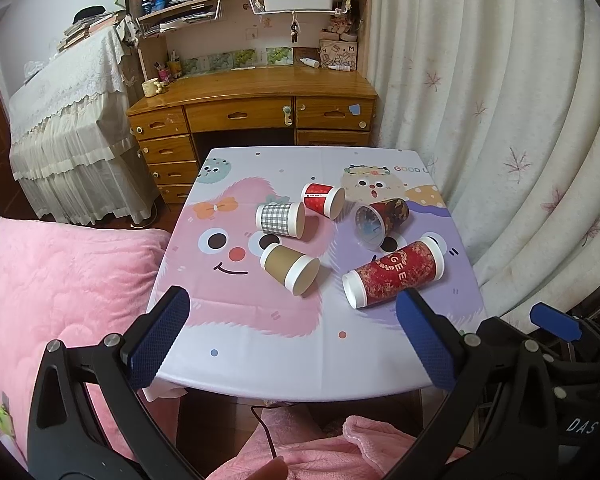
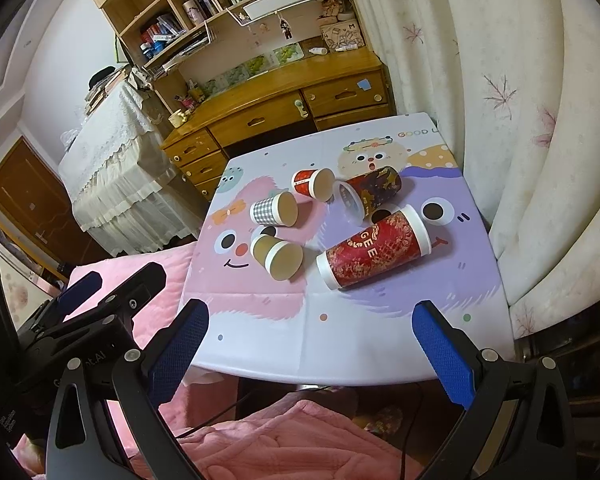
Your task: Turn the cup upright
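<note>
Several paper cups lie on their sides on the cartoon-print table. A tall red patterned cup lies nearest. A tan cup, a grey checked cup, a small red cup and a dark red cup lie behind. My left gripper is open and empty over the table's near edge. My right gripper is open and empty, short of the cups.
A pink quilt lies left of the table and over the lap below. A white curtain hangs at the right. A wooden desk with shelves stands behind the table. The left gripper's body shows at the left of the right wrist view.
</note>
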Available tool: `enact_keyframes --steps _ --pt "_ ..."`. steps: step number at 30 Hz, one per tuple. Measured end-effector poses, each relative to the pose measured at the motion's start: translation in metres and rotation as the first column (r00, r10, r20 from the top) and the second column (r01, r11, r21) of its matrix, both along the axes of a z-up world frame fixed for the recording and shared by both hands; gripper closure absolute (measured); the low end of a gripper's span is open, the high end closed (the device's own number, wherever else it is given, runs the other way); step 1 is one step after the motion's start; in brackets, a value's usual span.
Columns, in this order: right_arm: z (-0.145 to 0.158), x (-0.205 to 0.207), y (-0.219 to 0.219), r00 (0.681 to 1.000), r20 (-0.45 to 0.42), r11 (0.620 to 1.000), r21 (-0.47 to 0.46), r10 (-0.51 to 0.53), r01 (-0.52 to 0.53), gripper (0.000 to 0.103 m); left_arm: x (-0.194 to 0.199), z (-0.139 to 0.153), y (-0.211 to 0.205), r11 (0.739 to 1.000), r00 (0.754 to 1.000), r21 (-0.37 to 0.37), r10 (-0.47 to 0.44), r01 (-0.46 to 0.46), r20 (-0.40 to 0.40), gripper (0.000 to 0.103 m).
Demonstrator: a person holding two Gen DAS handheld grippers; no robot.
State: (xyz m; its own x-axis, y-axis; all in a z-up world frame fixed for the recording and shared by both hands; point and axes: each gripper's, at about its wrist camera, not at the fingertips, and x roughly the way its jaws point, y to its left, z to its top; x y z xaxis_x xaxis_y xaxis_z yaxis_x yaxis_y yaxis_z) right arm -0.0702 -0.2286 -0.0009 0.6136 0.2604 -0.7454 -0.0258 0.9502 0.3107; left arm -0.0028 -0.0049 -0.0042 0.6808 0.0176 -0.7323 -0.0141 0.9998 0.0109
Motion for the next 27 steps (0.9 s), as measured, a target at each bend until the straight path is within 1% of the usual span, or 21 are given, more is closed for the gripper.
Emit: enact_keyframes --steps 1,2,14,22,27 --pt "-0.001 0.0 0.001 1.0 -0.001 1.0 0.001 0.001 -0.001 0.0 0.0 -0.001 0.0 1.0 1.0 -0.001 0.0 0.0 -0.002 0.001" --pt "0.0 0.0 0.001 1.0 -0.002 1.0 0.001 0.001 -0.001 0.0 -0.002 -0.007 0.009 1.0 1.0 -0.003 0.002 -0.002 -0.002 0.001" --pt "-0.004 -0.007 0.008 1.0 -0.007 1.0 0.008 0.011 -0.011 0.0 -0.012 -0.01 0.014 1.0 1.0 0.004 0.013 -0.013 0.002 0.001" --pt "-0.003 -0.009 0.009 1.0 -0.005 1.0 0.008 0.01 -0.01 0.0 -0.029 0.004 0.01 1.0 0.999 0.006 0.027 -0.027 0.02 0.001" --pt "-0.002 -0.01 0.007 1.0 -0.003 1.0 0.01 0.007 -0.007 0.0 -0.029 0.006 0.008 1.0 0.999 0.006 0.026 -0.026 0.021 0.001"
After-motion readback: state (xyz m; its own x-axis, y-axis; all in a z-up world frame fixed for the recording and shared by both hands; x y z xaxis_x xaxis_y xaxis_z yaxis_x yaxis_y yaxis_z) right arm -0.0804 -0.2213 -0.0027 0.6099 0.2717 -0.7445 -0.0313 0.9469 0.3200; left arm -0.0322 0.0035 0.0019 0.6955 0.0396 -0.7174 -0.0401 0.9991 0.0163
